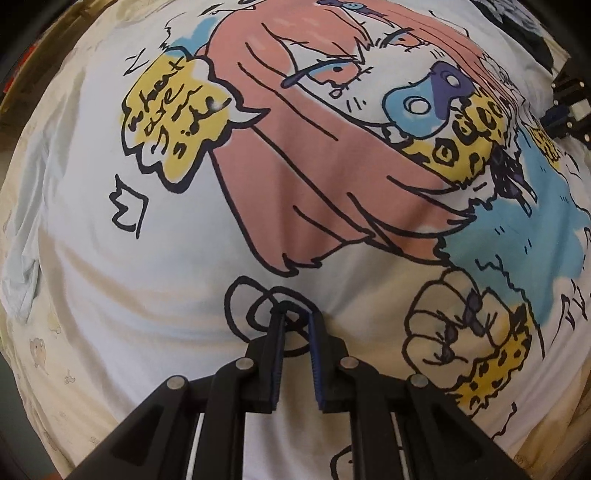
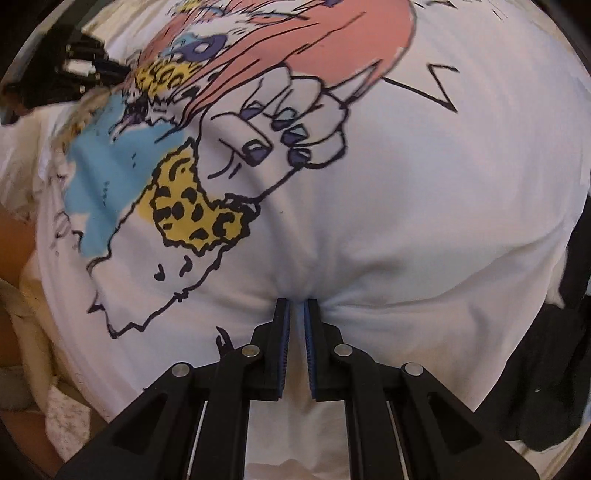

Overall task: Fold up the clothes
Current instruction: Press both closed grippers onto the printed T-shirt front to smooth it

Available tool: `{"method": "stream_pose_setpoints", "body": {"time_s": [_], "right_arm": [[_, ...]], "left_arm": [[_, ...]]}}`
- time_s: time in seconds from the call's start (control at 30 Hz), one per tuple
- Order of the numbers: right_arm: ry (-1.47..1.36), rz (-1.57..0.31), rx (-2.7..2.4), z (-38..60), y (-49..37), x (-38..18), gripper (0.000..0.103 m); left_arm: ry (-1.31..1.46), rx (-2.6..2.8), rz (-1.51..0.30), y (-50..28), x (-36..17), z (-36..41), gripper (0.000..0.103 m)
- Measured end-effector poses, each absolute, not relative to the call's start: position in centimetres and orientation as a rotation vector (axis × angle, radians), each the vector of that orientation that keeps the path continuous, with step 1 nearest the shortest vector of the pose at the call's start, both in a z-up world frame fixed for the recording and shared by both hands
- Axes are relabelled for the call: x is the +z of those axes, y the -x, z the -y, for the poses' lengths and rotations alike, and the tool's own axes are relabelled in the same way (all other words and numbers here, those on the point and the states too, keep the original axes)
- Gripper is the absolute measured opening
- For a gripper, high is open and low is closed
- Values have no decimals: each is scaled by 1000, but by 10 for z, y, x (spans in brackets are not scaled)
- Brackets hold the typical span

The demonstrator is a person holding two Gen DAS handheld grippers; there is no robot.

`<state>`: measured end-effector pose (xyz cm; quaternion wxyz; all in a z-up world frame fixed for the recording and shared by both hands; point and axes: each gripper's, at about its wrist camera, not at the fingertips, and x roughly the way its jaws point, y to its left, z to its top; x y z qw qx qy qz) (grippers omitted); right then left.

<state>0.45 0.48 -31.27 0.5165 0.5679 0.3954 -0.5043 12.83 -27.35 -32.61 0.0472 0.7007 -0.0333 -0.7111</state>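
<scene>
A white T-shirt with a large cartoon print in pink, blue and yellow lies spread out and fills the left wrist view. My left gripper presses down on it with its jaws nearly closed, pinching a small ridge of the cloth. The same T-shirt fills the right wrist view. My right gripper is shut on a pinch of the white cloth, and creases radiate from its fingertips. The right gripper's body shows at the right edge of the left wrist view.
A cream patterned sheet lies under the shirt. A dark garment lies at the right of the right wrist view, and pale cloth is bunched at its left. Another dark garment sits at the far right.
</scene>
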Motion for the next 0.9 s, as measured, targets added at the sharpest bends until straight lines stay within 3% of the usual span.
{"method": "stream_pose_setpoints", "body": {"time_s": [0.27,0.4,0.53,0.67,0.83,0.9], "right_arm": [[-1319,-994,-1231,-1,-14,-314,9],[-1222,-967,-1224,5,-27,-288,11],[-1107,-842,-1256,33,-41,-254,11],[-1092,-1002,-1194,39,-60,-278,11],[-1264,-900,-1232,25,-47,-293,13],[-1295,-886,-1241,23,-46,-295,14]], "left_arm": [[-2088,-2198,62,-120,-316,249,14],[-1932,-2375,-151,-120,-281,261,14],[-1882,-2506,-62,-103,-268,261,14],[-1985,-2550,-70,-103,-289,242,14],[-2082,-2607,137,-126,-312,208,14],[-2069,-2591,-6,-128,-314,216,14]]}}
